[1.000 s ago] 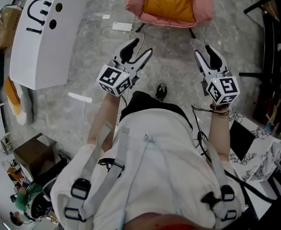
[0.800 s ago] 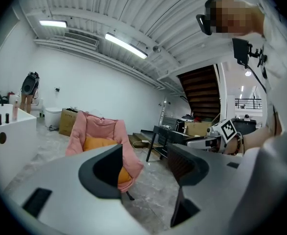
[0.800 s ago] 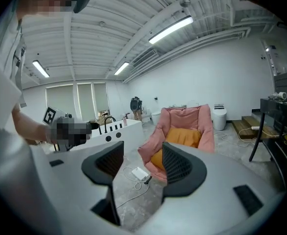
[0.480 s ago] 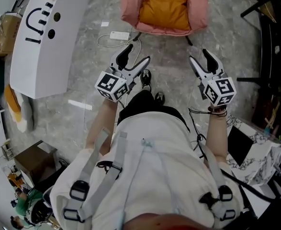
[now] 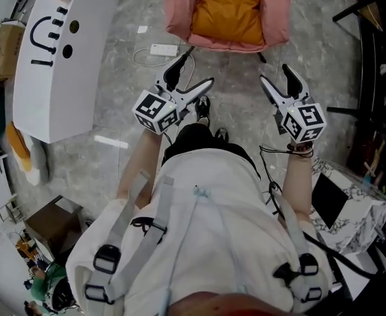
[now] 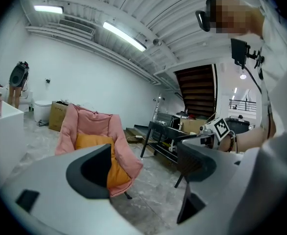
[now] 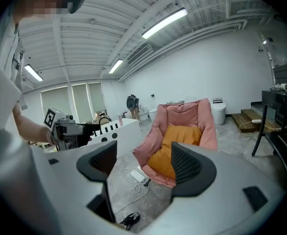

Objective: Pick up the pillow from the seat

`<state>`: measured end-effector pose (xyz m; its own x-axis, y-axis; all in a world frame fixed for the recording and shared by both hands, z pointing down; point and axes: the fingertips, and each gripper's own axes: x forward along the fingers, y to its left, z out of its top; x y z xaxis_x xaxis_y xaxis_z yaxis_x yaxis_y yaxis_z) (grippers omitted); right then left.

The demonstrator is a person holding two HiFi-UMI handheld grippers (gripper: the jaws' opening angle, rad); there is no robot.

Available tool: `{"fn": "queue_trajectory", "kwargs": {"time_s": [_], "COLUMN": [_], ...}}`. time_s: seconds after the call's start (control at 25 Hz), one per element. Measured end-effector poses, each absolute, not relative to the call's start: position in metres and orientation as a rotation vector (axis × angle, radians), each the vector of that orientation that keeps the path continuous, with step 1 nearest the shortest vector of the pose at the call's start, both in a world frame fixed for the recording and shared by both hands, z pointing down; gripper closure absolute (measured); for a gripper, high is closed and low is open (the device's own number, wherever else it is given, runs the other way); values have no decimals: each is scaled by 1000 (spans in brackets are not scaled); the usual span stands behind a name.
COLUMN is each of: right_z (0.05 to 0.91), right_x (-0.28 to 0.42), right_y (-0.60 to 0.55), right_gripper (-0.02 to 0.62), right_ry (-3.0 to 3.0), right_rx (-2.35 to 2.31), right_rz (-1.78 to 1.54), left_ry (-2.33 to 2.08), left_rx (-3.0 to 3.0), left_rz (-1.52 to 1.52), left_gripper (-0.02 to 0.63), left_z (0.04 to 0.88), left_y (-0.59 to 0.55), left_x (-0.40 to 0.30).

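Observation:
An orange pillow point(image 5: 231, 8) lies on the seat of a pink padded chair point(image 5: 279, 12) at the top of the head view. Both grippers are held up in the air well short of the chair, apart from it. My left gripper point(image 5: 194, 72) points toward the chair's left side, its jaws opening with nothing between them. My right gripper point(image 5: 276, 76) points toward the chair's right side, jaws also opening and empty. The left gripper view shows the pillow point(image 6: 90, 142) and chair point(image 6: 119, 136) behind the left gripper point(image 6: 145, 163). In the right gripper view the pillow point(image 7: 181, 135) shows past the right gripper point(image 7: 143, 164).
A white counter with a drawn face point(image 5: 54, 58) stands at the left. A power strip with a cable point(image 5: 163, 48) lies on the grey floor by the chair's foot. Black frames point(image 5: 370, 58) and a marble-patterned box point(image 5: 350, 209) stand at the right. The person's shoe point(image 5: 202, 107) shows below the grippers.
The person has stepped a little closer to the chair, one shoe now forward. Both grippers' jaws stand wider apart than before.

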<state>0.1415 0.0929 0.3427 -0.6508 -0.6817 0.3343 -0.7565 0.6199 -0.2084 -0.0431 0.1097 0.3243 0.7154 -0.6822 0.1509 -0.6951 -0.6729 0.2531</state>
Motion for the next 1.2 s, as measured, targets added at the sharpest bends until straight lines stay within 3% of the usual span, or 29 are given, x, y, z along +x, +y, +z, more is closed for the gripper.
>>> {"fn": "queue_trajectory", "kwargs": {"time_s": [0.52, 1.2], "right_z": [350, 354], "right_x": [113, 78], "right_y": [19, -46], "right_gripper": [218, 213], "right_ry": [-2573, -2462], "right_rx": [1236, 1349], "right_rz": [552, 588], "left_ry": [-937, -687], "left_rx": [2684, 2732], "left_rz": [186, 165], "left_gripper": [101, 74], "left_z": [331, 322], "left_y": [20, -63], "left_x": [-66, -76]}}
